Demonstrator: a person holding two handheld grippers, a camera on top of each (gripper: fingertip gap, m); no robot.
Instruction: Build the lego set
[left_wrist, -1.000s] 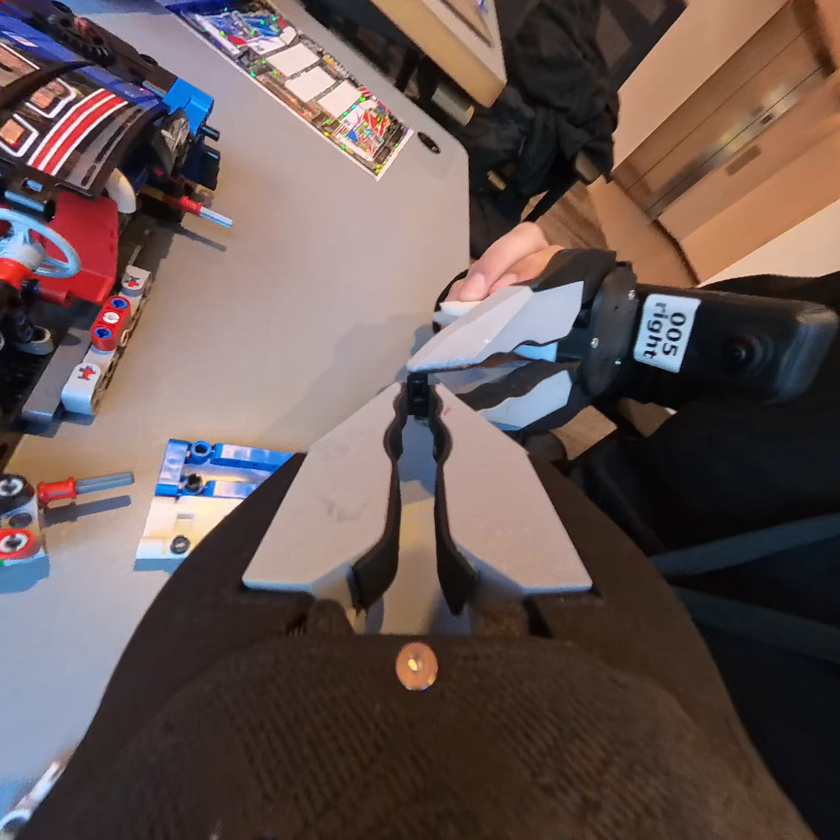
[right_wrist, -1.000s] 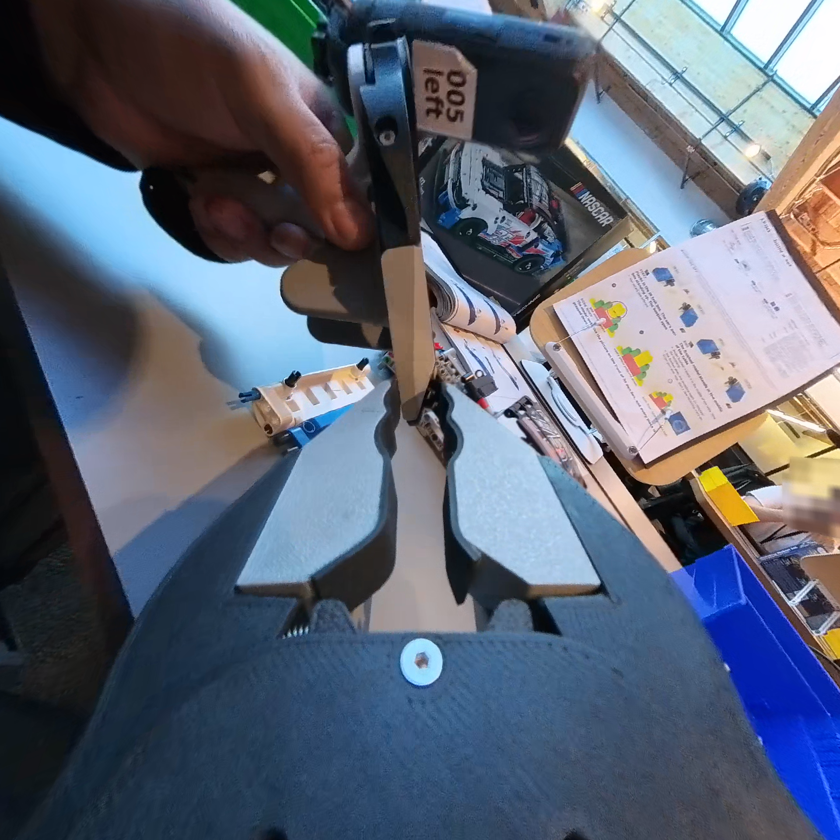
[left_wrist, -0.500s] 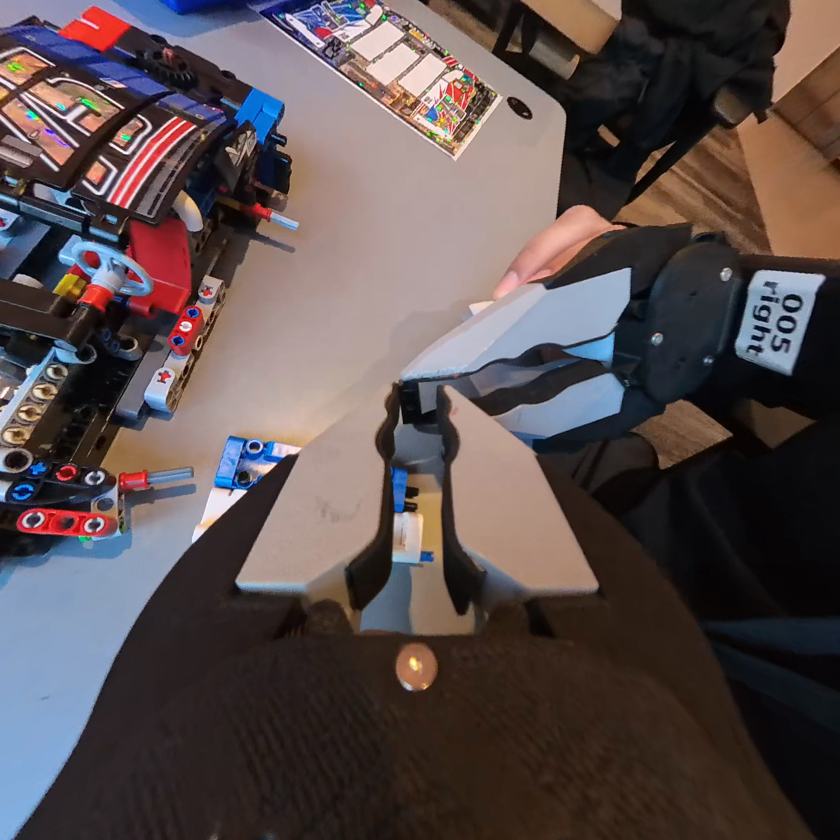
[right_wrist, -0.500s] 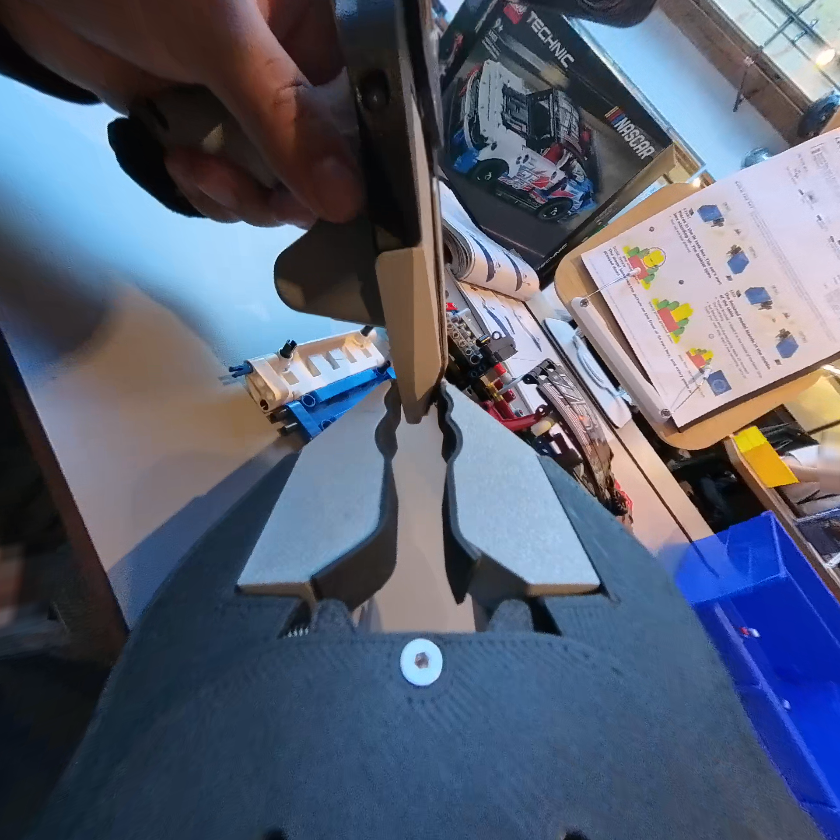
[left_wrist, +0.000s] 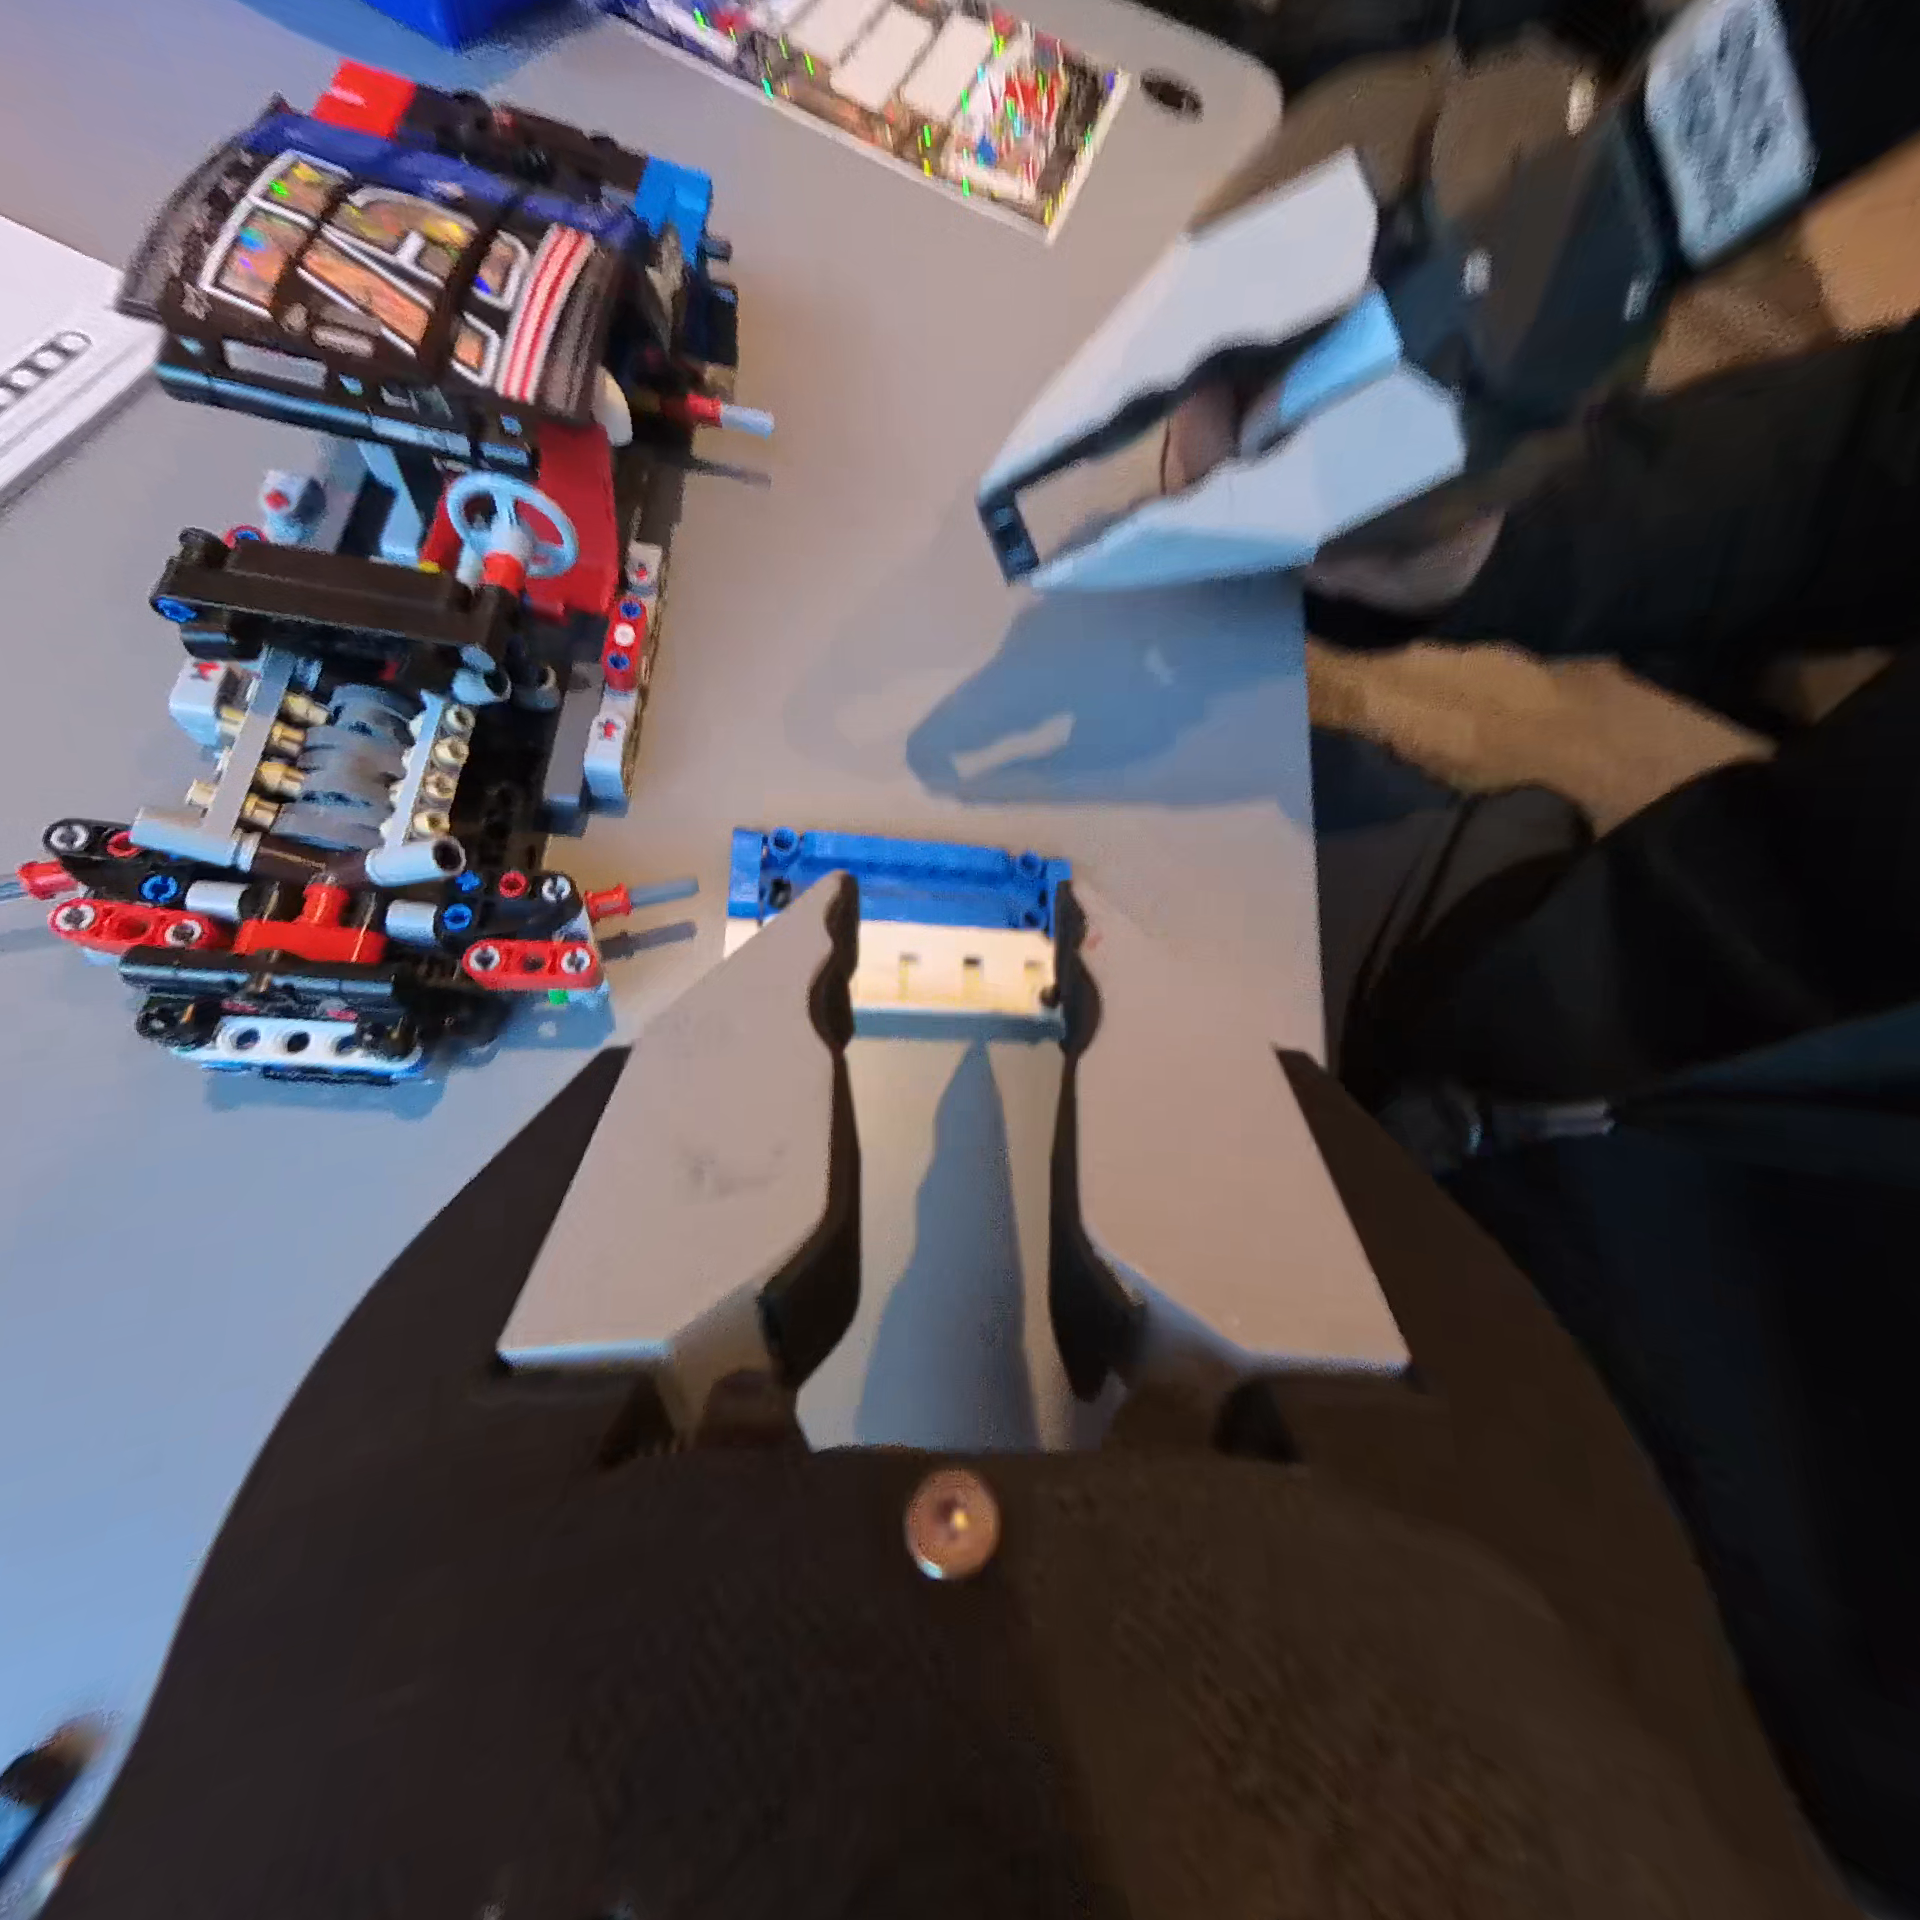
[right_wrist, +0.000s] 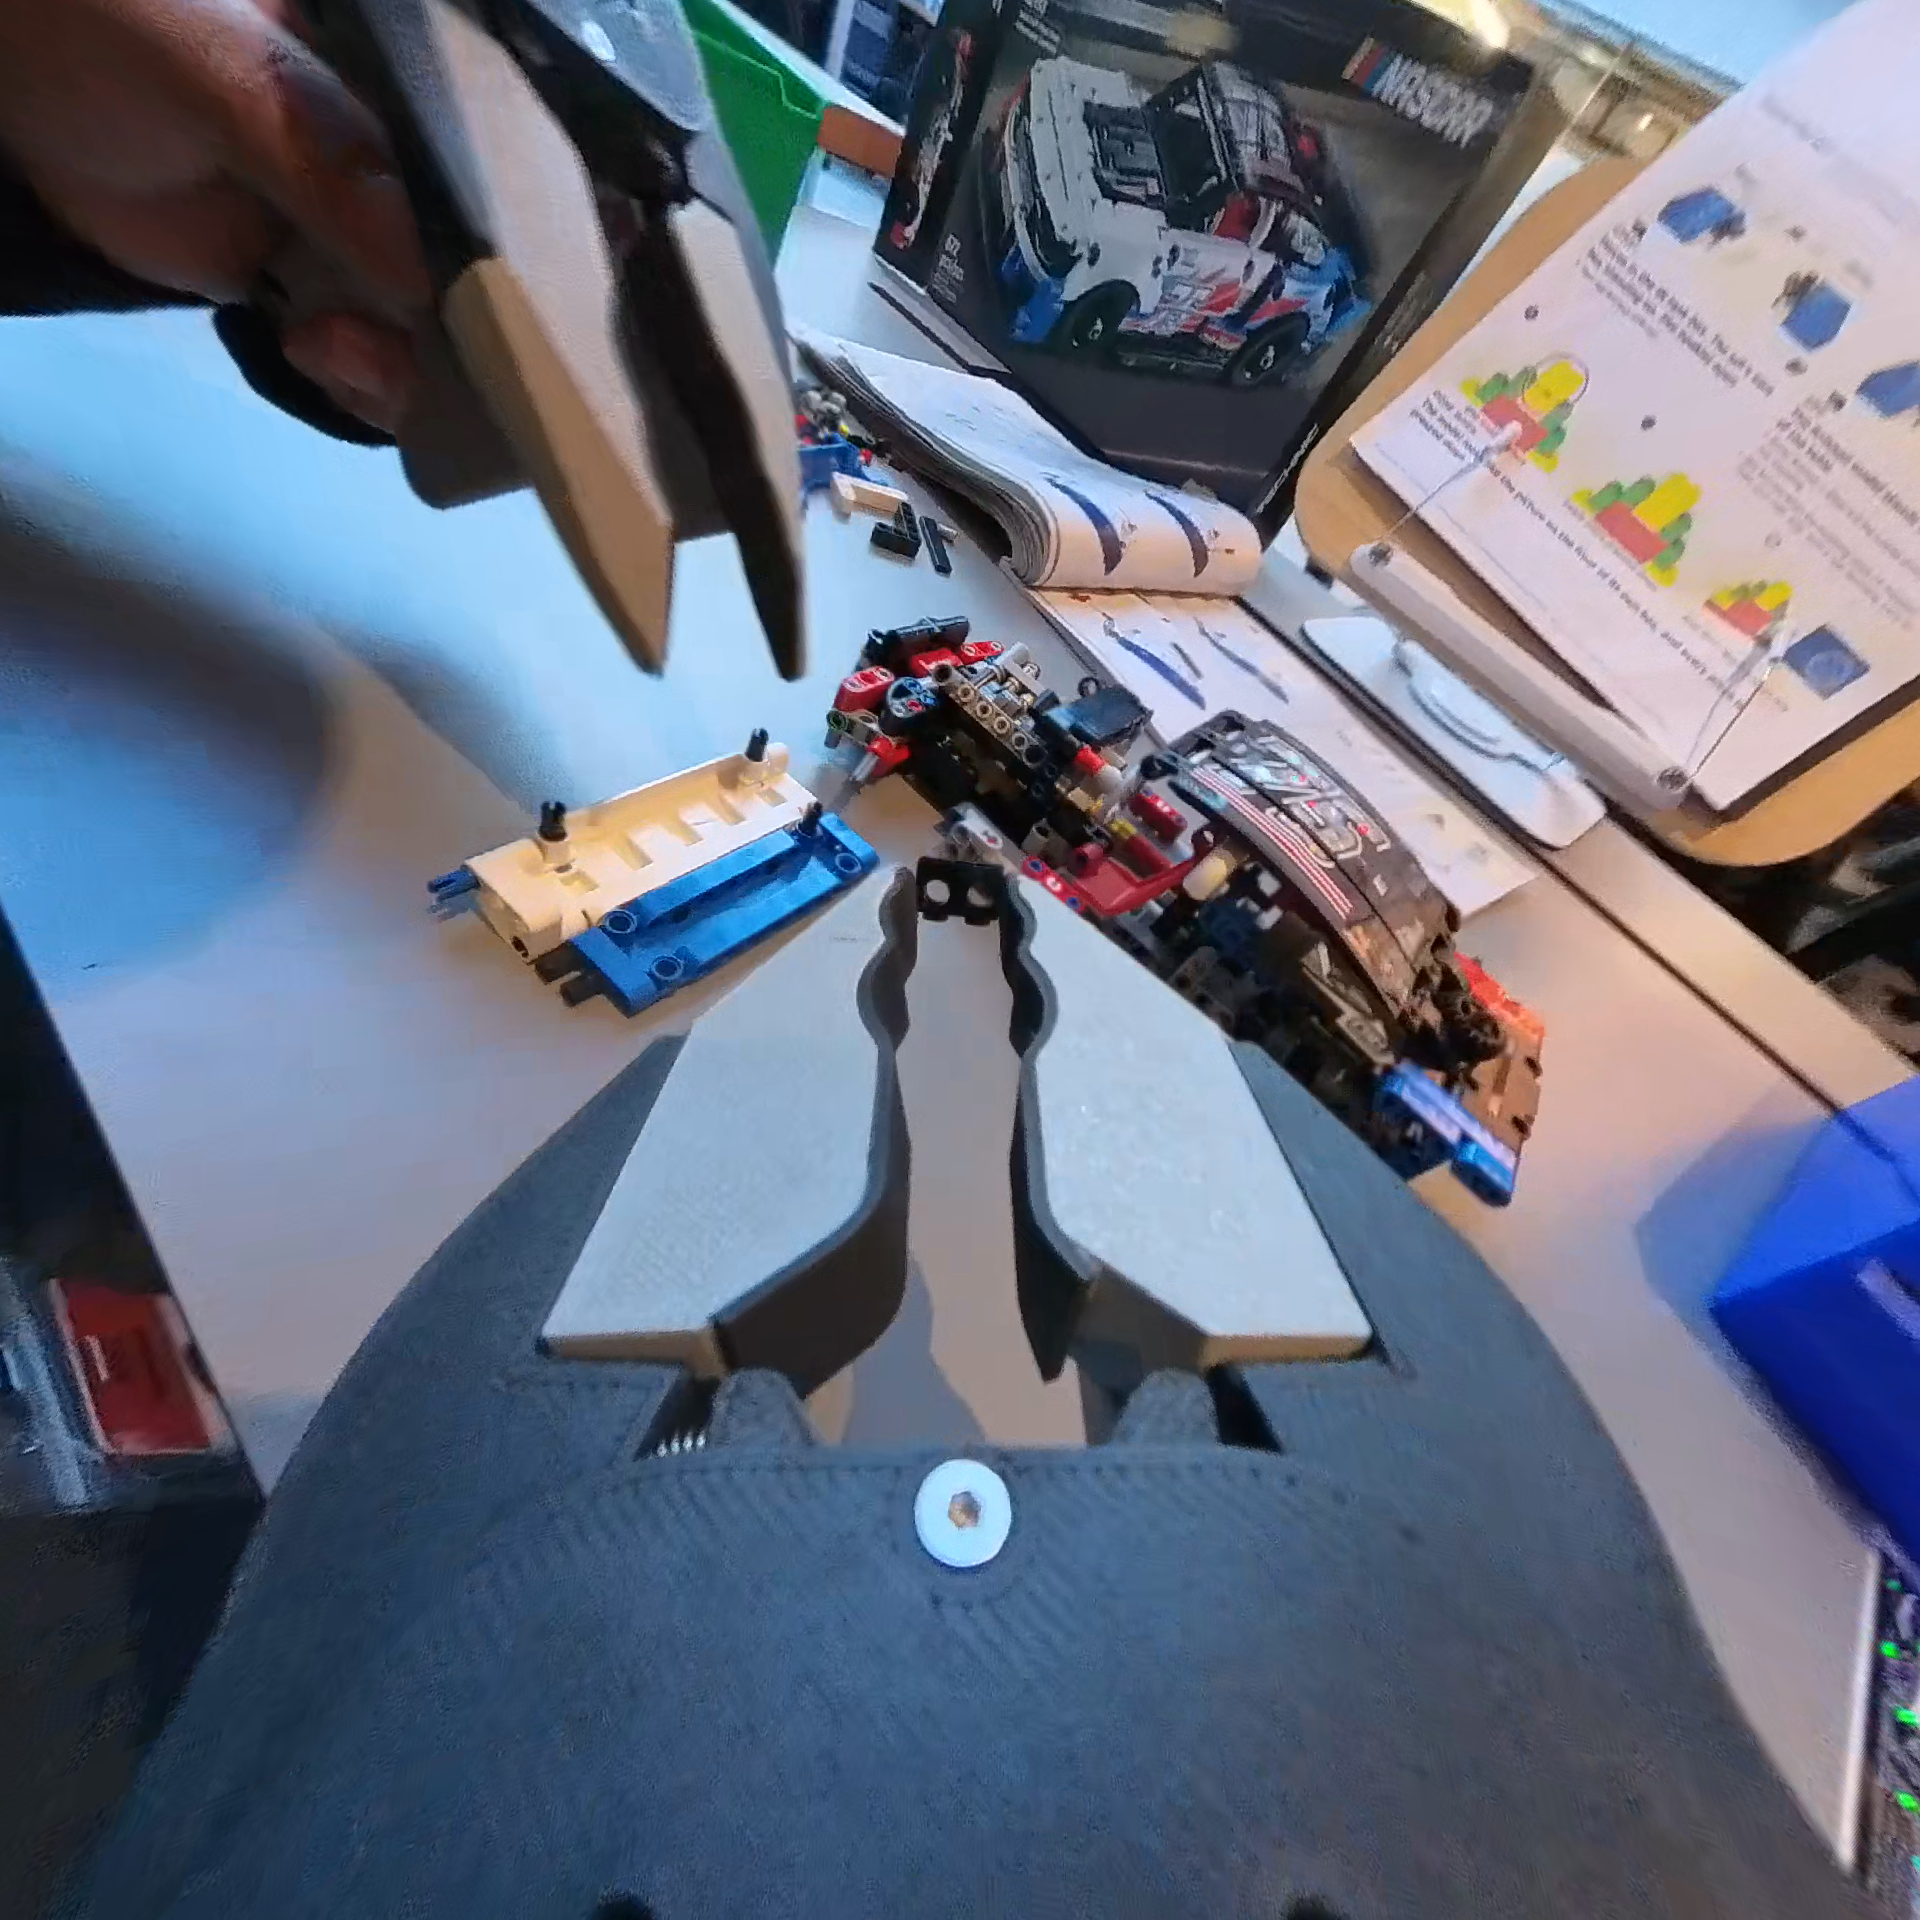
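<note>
A second ago the two grippers met tip to tip above the edge of the surface (left_wrist: 914, 343), both nipped on one small black piece; half a second ago they were still joined there. Now they are apart. The left gripper (left_wrist: 951, 925) has let go and its fingers stand open and empty, hovering over the blue and white panel assembly (left_wrist: 940, 935), which shows in the gap between them. The right gripper (right_wrist: 958, 896) keeps the small black connector piece (right_wrist: 958, 891), its fingers closed on it at the very tips. I judge this as a hand-over just finished: the piece now sits with the right, probably regripped at a better angle, and the left is free to steady or lift the panel.

The panel assembly lies flat on the surface near its edge, a blue beam frame joined along a white slotted plate, with black pins standing up from the white part in the right wrist view. Just beside it, not touching, sits the half-built car (left_wrist: 395, 582): black stickered roof panel, red seat, grey steering wheel, exposed engine block and red and black beams at one end. The connector likely belongs on one of these two; which one I cannot tell
</note>
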